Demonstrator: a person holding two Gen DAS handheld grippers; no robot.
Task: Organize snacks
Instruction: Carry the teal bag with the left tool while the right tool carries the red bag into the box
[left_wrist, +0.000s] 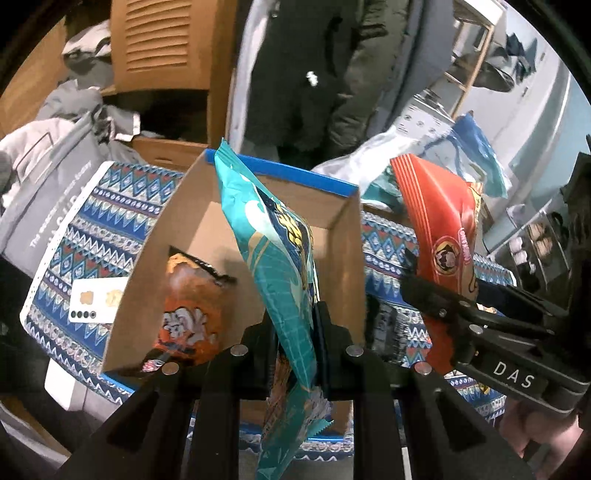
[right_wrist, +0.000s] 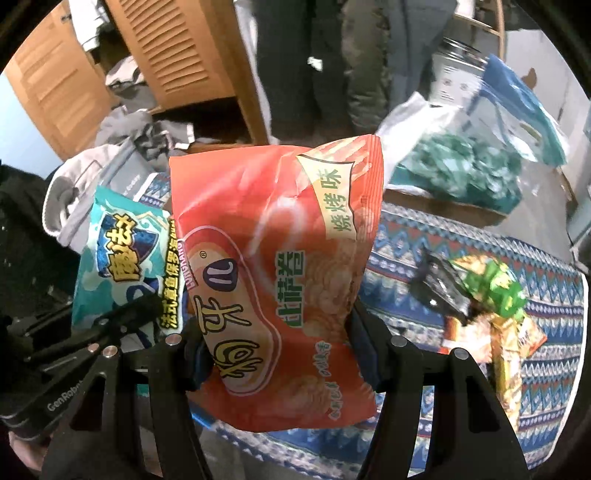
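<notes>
The left tool (left_wrist: 295, 354) is clenched on the lower part of a teal snack bag (left_wrist: 269, 251), which stands tall above the open cardboard box (left_wrist: 155, 258). The box sits on the patterned cloth (left_wrist: 77, 236) that covers the worktop, and 1 orange snack pack (left_wrist: 188, 314) already lies against its left inner wall. The right tool (right_wrist: 277, 354) is grasping a red snack bag (right_wrist: 273, 258) across its width, jaws spread wide around it, and holds it just to the right of the box.

The step in hand looks like loading both bags into the box. To do it well, I would lower the teal bag first, since it already hangs over the opening: bring it down into the free space right of the orange pack, lay it flat or lean it on a wall, and release only when its bottom edge rests on the box floor. The bag is light and puffy, so a drop from height may tip it over the rim.

The red bag should wait clear of the left tool, then come over the right wall once the other has withdrawn; the 2 tools sit close together and could clash. A green and yellow snack pack (right_wrist: 491, 291) is left on the cloth further right for a later trip
</notes>
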